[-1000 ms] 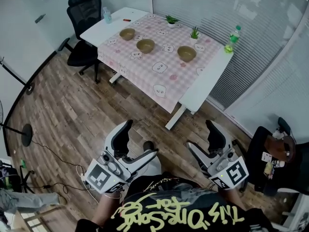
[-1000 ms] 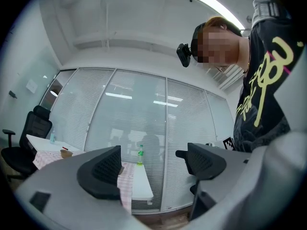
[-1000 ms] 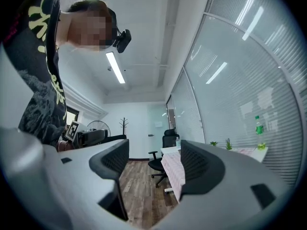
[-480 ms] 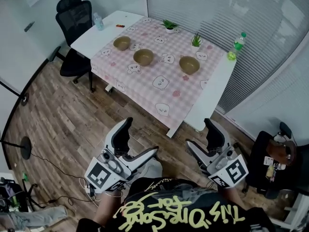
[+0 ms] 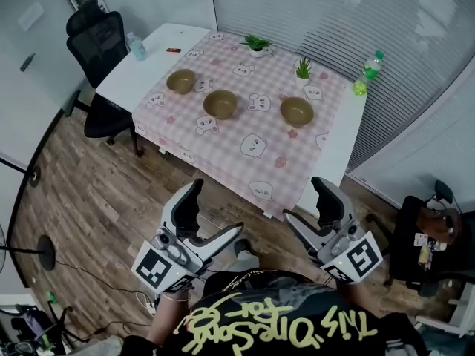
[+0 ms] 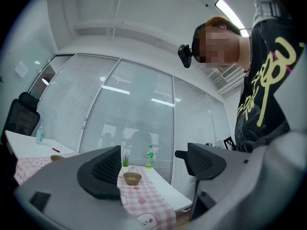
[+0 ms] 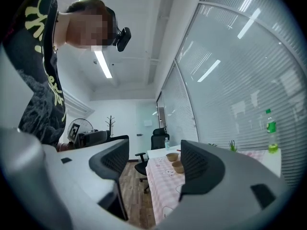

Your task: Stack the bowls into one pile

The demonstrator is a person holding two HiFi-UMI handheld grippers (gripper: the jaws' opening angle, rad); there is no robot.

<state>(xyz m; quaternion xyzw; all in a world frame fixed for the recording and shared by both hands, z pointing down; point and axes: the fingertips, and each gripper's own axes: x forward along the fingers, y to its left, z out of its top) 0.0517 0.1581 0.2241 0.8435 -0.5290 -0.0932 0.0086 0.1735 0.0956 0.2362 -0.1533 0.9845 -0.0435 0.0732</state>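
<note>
Covering table (image 5: 151,49), checked cloth (image 5: 228,160) under bowls (image 5: 220,104), wood floor (image 5: 96,191)

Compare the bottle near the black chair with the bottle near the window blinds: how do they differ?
The clear bottle by the black chair is pale blue and see-through; the green bottle by the blinds is bright green with a green cap. The clear bottle stands at the far left corner of the table, the green bottle at its far right corner. The green bottle looks taller. Both stand upright, apart from the bowls.
</note>
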